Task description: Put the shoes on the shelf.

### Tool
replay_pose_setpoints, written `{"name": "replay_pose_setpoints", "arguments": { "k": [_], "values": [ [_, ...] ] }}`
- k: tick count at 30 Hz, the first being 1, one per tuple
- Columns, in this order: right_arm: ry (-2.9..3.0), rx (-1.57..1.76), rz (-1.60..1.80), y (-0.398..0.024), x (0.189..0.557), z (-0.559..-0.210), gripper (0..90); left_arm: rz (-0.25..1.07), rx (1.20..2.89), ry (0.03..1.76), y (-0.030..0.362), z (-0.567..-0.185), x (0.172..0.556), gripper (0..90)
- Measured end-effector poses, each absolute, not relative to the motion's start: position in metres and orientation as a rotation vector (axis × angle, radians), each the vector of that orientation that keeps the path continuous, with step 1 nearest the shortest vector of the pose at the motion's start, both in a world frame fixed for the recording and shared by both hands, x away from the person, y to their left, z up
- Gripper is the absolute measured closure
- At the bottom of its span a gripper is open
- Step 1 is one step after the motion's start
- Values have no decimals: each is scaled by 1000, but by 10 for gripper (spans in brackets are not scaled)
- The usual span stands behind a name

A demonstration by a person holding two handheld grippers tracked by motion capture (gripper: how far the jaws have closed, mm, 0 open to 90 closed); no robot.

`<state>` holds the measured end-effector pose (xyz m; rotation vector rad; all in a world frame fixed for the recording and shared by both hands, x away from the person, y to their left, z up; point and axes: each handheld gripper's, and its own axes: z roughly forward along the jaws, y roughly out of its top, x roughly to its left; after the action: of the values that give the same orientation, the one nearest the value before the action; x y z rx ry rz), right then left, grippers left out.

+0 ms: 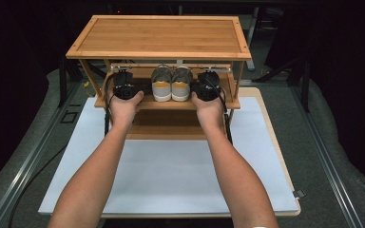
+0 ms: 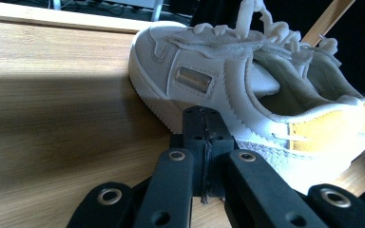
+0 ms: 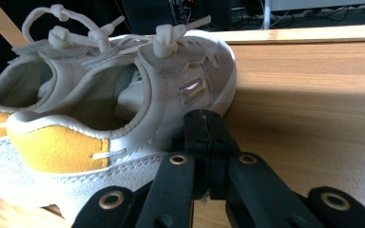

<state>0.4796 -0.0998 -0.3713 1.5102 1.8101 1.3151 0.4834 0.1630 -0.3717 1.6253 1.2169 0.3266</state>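
High view: my two hands reach in from 6 o'clock to the middle shelf (image 1: pixel 168 104) of a bamboo shoe rack (image 1: pixel 161 35) standing on a white mat (image 1: pixel 171 166). My left gripper (image 1: pixel 123 85) sits at 9 o'clock of a pair of grey shoes (image 1: pixel 171 83), my right gripper (image 1: pixel 209 85) at 3 o'clock of them; heels with yellow tabs face me. The rack's top board hides the shoes' toes and both grippers' tips, so from here I cannot tell how the jaws stand. Room beyond the rack is dark, hard to make out. Left gripper view: my jaws are pressed together with nothing between them, tips just beside the sole of the near shoe (image 2: pixel 228 90), which lies from 12 to 3 o'clock; whether they touch it I cannot tell. Heel cut off at the right edge. Right gripper view: jaws likewise closed flat on each other, empty, tips against or just beside the side of the near shoe (image 3: pixel 138 95) at 10 o'clock; contact unclear. Second shoe (image 3: pixel 14 90) behind, partly cut off left.
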Motion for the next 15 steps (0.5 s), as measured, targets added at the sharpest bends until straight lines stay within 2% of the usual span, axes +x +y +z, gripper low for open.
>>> {"name": "replay_pose_setpoints", "arguments": {
  "k": [15],
  "values": [
    [1824, 1515, 1319, -101, 482, -372, 900, 327, 1634, 1205, 165, -373, 485, 898]
  ]
}}
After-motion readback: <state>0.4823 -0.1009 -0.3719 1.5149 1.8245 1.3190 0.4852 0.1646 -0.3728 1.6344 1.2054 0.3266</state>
